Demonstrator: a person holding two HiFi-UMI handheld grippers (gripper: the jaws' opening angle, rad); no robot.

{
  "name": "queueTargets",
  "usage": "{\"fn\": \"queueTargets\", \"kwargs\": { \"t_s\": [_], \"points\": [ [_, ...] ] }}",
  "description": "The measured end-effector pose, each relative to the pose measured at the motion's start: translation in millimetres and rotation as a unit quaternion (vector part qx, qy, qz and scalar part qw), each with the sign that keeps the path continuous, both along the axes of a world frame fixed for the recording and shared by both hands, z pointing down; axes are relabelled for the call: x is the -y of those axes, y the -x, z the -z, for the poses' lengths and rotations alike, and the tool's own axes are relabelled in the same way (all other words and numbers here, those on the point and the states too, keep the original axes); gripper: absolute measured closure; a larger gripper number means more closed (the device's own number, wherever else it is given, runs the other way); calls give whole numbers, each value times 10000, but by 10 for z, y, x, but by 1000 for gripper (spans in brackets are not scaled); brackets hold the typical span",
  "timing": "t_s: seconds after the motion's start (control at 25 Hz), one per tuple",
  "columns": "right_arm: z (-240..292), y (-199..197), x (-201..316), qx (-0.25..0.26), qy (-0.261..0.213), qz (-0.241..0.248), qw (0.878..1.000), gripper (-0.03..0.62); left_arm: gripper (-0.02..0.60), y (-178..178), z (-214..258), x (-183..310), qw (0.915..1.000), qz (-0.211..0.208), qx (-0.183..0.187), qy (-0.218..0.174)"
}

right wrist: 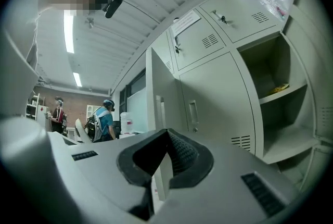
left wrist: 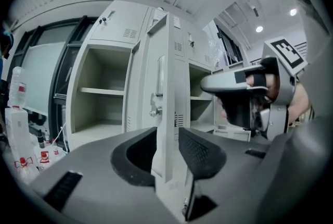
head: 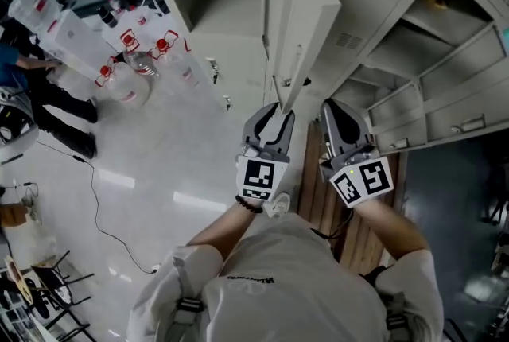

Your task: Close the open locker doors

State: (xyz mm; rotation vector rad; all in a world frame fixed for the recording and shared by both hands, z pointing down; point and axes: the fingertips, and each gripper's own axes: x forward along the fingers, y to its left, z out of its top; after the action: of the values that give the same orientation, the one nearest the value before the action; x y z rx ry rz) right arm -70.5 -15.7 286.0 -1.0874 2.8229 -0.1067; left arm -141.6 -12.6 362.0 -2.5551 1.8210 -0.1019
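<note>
The left gripper's (left wrist: 166, 140) fingers (left wrist: 201, 152) pinch the free edge of the open locker door (left wrist: 166, 74), one pad on each face. The door runs up and away from them toward 12 o'clock. In the head view that door (head: 299, 14) stands edge-on, and its low corner drops between the left gripper's (head: 276, 114) tips. An open compartment (left wrist: 101, 94) with a shelf lies at 10 o'clock from the fingers.

The right gripper's (right wrist: 166, 137) fingers (right wrist: 183, 155) are pressed together at the tips with nothing held. It sits at 3 o'clock of the left one in the head view (head: 332, 111), just beside the door but apart from it.

Farther out, at 2 o'clock in the head view, more doors (head: 457, 98) hang open. At 10 o'clock, clear jugs (head: 131, 82) with red caps stand on the floor (head: 159, 181).
</note>
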Motion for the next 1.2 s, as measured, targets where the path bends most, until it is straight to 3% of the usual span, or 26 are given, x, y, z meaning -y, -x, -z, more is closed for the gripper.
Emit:
{"fn": "queueTargets", "kwargs": {
  "t_s": [0.2, 0.56, 0.64, 0.8, 0.96, 1.08, 1.2],
  "points": [
    [73, 101, 128, -93, -36, -426, 9990, 585, 419, -44, -167, 239, 9994, -274, 77, 218],
    [57, 222, 324, 3, -24, -981, 9952, 585, 421, -154, -342, 489, 9961, -763, 293, 322],
    [110, 289, 284, 114, -43, -763, 9970, 585, 474, -131, -328, 427, 9958, -816, 270, 330],
    [245, 519, 169, 356, -18, 269, 9990, 544, 488, 85, -270, 293, 9945, -954, 224, 365],
    [264, 925, 72, 16, -139, 1182, 9929, 458, 486, 428, -269, 189, 9912, -1274, 163, 315],
    [284, 1304, 18, -138, -309, 1663, 9855, 448, 485, 713, -263, 164, 9895, -1432, 129, 158],
    [259, 1631, 4, -242, -367, 1996, 9789, 442, 485, 991, -260, 198, 9911, -1325, 105, 76]
  ]
}}
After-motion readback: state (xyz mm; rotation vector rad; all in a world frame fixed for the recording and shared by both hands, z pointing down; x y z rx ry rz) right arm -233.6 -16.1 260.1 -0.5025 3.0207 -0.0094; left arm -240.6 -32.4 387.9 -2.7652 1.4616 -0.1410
